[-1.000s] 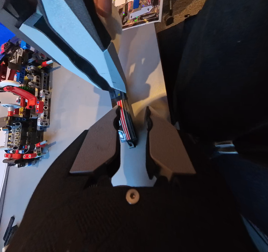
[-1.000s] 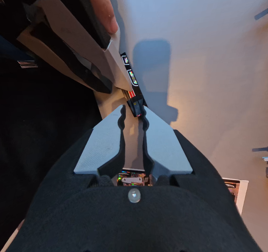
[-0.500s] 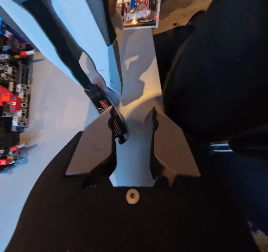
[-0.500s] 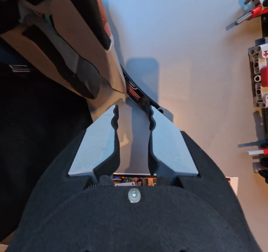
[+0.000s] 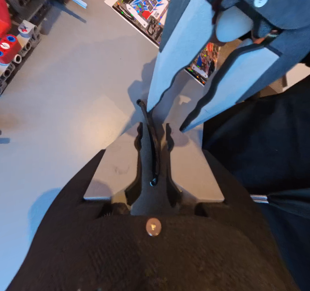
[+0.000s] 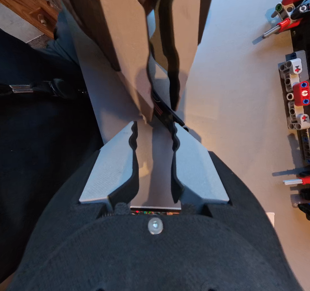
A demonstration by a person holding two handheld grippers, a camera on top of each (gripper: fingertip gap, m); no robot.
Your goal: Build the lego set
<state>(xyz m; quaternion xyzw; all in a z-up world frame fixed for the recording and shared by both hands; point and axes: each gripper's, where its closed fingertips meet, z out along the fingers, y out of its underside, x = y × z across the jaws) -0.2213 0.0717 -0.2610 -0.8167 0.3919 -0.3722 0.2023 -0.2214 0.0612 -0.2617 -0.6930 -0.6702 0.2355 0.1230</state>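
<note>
A long, curved black Lego panel with red stripes (image 5: pixel 151 140) stands edge-on over the grey table, between the fingers of my left gripper (image 5: pixel 154 126). The jaws are open, with a gap on each side of the panel. My right gripper (image 6: pixel 155 127) is open and empty; its right fingertip (image 6: pixel 173 128) touches the near end of the panel (image 6: pixel 161 111). In the left wrist view the right gripper (image 5: pixel 166 120) comes in from the top right, one fingertip against the panel's far end. The left gripper (image 6: pixel 161 112) shows at the top of the right wrist view.
The partly built Lego model (image 6: pixel 296 97) lies along the table's far side and also shows in the left wrist view (image 5: pixel 10 48). A sticker sheet (image 5: pixel 144 9) lies behind the right gripper. A person's dark clothing (image 5: pixel 260 148) borders the table edge. Bare table (image 5: pixel 67 115) lies between. My left and right fingertips are right by each other.
The right gripper let go of the panel's end and opened wide. The left jaws narrowed around the panel, which turned edge-on between them. Both cameras swung.
</note>
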